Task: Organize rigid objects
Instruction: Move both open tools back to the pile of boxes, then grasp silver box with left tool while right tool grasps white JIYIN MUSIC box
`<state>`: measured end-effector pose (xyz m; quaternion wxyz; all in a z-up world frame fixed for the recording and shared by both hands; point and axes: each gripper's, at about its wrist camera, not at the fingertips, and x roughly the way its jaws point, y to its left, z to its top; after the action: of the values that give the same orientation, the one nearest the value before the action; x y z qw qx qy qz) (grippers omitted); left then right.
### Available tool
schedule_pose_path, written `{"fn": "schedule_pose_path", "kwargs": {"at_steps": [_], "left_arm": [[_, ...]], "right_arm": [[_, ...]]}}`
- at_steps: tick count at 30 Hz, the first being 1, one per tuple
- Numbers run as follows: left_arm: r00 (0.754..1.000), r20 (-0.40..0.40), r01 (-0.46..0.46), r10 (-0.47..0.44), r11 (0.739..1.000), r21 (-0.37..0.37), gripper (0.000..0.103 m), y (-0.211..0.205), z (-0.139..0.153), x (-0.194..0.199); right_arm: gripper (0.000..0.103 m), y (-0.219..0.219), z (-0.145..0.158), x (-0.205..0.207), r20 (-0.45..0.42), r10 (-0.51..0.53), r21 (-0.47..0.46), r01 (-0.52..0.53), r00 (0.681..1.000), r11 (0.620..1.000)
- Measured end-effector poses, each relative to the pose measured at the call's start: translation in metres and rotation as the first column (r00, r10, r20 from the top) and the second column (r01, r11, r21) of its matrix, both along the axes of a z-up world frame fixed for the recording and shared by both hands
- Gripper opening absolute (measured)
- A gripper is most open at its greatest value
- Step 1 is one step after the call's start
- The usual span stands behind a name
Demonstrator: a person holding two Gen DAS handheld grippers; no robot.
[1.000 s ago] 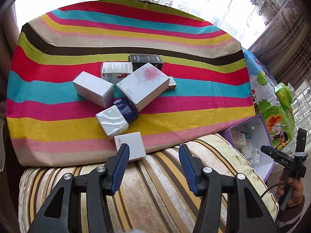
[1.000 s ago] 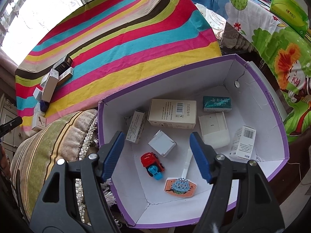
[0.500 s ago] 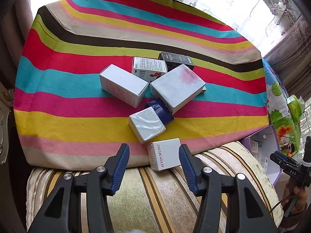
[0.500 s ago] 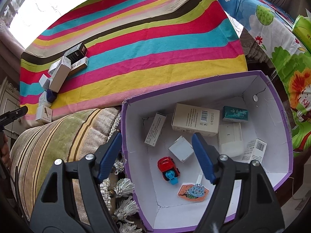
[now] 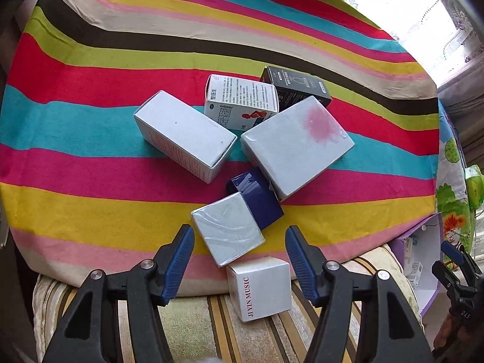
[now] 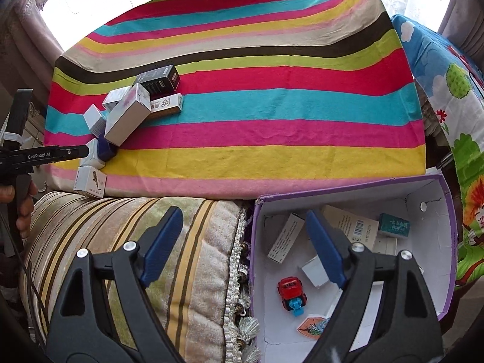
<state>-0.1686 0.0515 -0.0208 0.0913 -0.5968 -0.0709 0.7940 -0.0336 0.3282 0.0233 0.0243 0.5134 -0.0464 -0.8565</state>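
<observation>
The left gripper (image 5: 239,252) is released, its blue jaws spread wide with the white box printed JIYIN MUSIC (image 5: 259,287) lying between them, touched by neither; that box sits at the near edge of the striped cloth (image 5: 90,115), partly over the striped cushion (image 5: 193,329) below. Just beyond it a silver box with a dark blue end (image 5: 230,232) lies tilted, and further in a cluster crowds the middle of the cloth: a long white box (image 5: 184,134), a white box with a pink stain (image 5: 298,143), a printed medicine box (image 5: 240,101) and a black box (image 5: 298,86) behind it. The right gripper (image 6: 245,245) is also released and holds nothing, hanging over the seam between the cushion and the purple-rimmed box (image 6: 450,242) off the cloth's near right corner. Inside that box lie several small cartons, a teal carton (image 6: 393,226) and a red toy car (image 6: 292,293).
</observation>
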Motion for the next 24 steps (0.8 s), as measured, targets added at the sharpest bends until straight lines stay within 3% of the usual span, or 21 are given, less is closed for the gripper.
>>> {"fn": "schedule_pose_path", "kwargs": {"at_steps": [6, 12, 19, 24], "left_arm": [[0.999, 0.034, -0.029, 0.028, 1.0, 0.011, 0.063, -0.006, -0.016, -0.008], [0.999, 0.04, -0.036, 0.035, 0.999, 0.038, 0.063, -0.014, -0.02, -0.008], [0.998, 0.063, -0.031, 0.028, 0.998, 0.056, 0.062, -0.014, -0.025, -0.01], [0.999, 0.047, -0.026, 0.023, 0.998, 0.061, 0.05, -0.024, -0.023, -0.007]], "right_arm": [[0.092, -0.041, 0.014, -0.026, -0.04, 0.12, 0.048, -0.118, 0.992, 0.992], [0.092, -0.068, 0.014, -0.042, -0.032, 0.175, 0.049, -0.173, 0.984, 0.984], [0.094, -0.119, 0.015, -0.044, -0.011, 0.29, -0.022, -0.29, 0.957, 0.957], [0.095, -0.159, 0.004, -0.046, 0.033, 0.35, -0.088, -0.346, 0.936, 0.934]]}}
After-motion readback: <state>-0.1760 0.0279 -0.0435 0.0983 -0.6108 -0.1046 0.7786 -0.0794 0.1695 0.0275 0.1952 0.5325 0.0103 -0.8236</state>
